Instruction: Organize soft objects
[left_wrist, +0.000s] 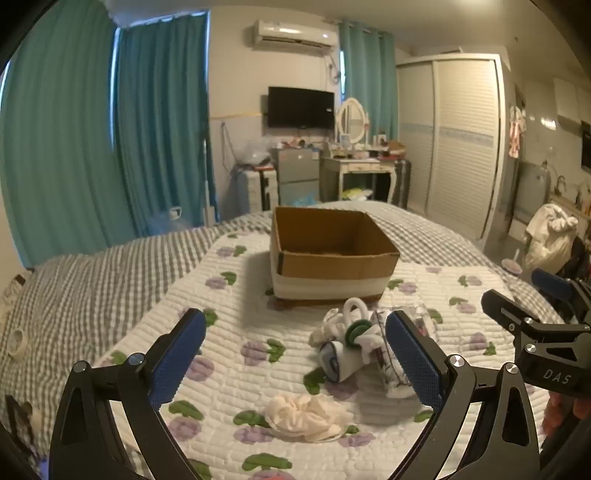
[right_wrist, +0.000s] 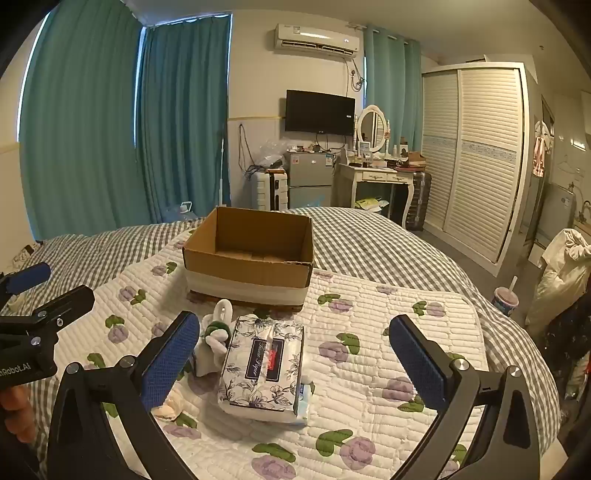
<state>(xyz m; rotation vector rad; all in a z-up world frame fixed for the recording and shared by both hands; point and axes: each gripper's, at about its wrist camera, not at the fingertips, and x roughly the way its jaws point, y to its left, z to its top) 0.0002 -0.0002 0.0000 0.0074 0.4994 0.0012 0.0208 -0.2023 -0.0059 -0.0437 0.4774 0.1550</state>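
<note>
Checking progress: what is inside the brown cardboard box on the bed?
The brown cardboard box shows only bare cardboard floor; its near wall hides the front strip of the floor.

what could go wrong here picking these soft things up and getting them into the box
1. The floral-printed soft tissue pack lies against the small white plush toy; the open right tongs may drag both.
2. The cream fabric scrunchie lies flat on the quilted floral bedspread; the open left tongs could pinch quilt too.
3. The open brown cardboard box sits on soft bedding and may tip.

Tissue pack (left_wrist: 397, 354) mostly hidden behind left tool's pad — cream cloth (right_wrist: 168, 408) half hidden
</note>
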